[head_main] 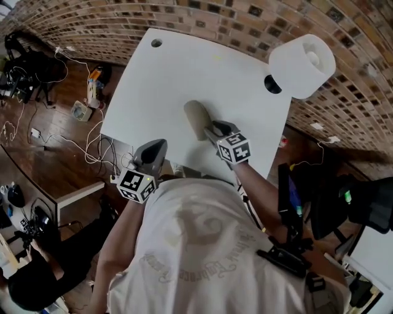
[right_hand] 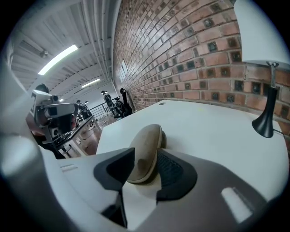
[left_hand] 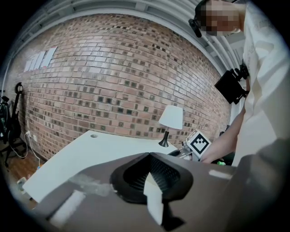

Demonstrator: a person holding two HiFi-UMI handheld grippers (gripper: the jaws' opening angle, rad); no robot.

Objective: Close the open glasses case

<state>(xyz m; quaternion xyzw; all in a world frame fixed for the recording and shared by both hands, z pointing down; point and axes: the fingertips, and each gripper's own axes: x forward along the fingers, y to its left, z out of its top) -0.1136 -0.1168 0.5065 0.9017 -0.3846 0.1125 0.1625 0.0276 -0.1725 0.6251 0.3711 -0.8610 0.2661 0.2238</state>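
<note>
On the white table point(head_main: 184, 73), bare top to the left and far side, lamp point(head_main: 301, 64) at the far right corner. Tan glasses case point(head_main: 195, 116) lies near the front edge, pinched between the right gripper point(head_main: 210, 129) jaws. Left gripper point(head_main: 159, 144) sits at the front-left edge, jaws together, empty.

Wall point(head_main: 245, 18): red-brown brick with scattered darker bricks, running behind the surface and round its far corner.
Surface point(head_main: 184, 73): white and flat, with a round cable hole point(head_main: 156, 43) near its far corner.
Lamp point(head_main: 302, 64): white drum shade on a thin dark stem and a black base, standing at the surface's far right edge beside the wall.
Floor point(head_main: 55, 116): brown wooden boards.
Cables point(head_main: 73, 144): white, trailing loosely across the floor to the left of the surface.
Light point(right_hand: 58, 59): bright strip lamps on a pale ribbed ceiling.
</note>
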